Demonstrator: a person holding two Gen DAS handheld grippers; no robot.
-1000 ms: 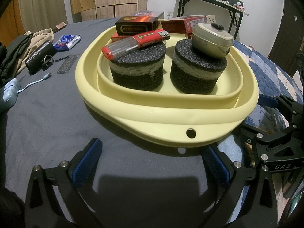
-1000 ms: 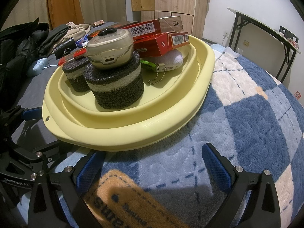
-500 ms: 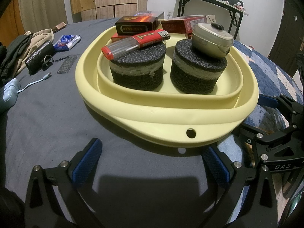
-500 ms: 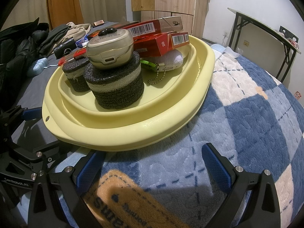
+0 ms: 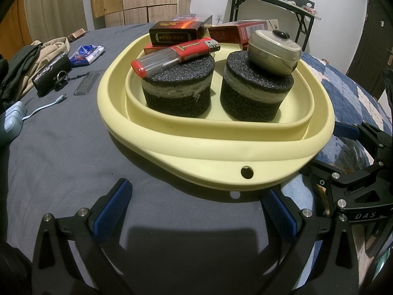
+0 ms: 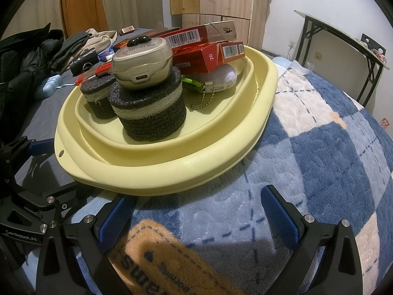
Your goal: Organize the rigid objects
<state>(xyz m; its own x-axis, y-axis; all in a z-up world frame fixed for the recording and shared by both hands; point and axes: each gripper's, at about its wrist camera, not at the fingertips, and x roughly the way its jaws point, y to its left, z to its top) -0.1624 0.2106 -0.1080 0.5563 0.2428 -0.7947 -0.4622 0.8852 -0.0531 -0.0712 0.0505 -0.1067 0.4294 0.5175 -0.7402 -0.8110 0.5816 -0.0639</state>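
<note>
A pale yellow tray [image 5: 211, 162] [image 6: 157, 177] sits on the bed. It holds two black foam cylinders [image 5: 176, 93] [image 5: 255, 95]. A red lighter [image 5: 176, 55] lies on the left cylinder. A beige earbud case [image 5: 275, 51] [image 6: 142, 64] lies on the right one. Red cigarette boxes [image 6: 208, 46] and a dark box [image 5: 179, 33] stack at the tray's back, with a white plush keychain [image 6: 216, 80]. My left gripper [image 5: 196, 218] is open and empty just before the tray's near rim. My right gripper [image 6: 199, 218] is open and empty at the tray's right front.
Left of the tray on the grey sheet lie a black pouch [image 5: 50, 75], a blue snack packet [image 5: 86, 54], a dark comb [image 5: 87, 86], a light-blue charger with cable [image 5: 12, 115] and clothes [image 5: 29, 61]. A blue checked blanket [image 6: 319, 147] covers the right side. A folding table [image 6: 343, 46] stands behind.
</note>
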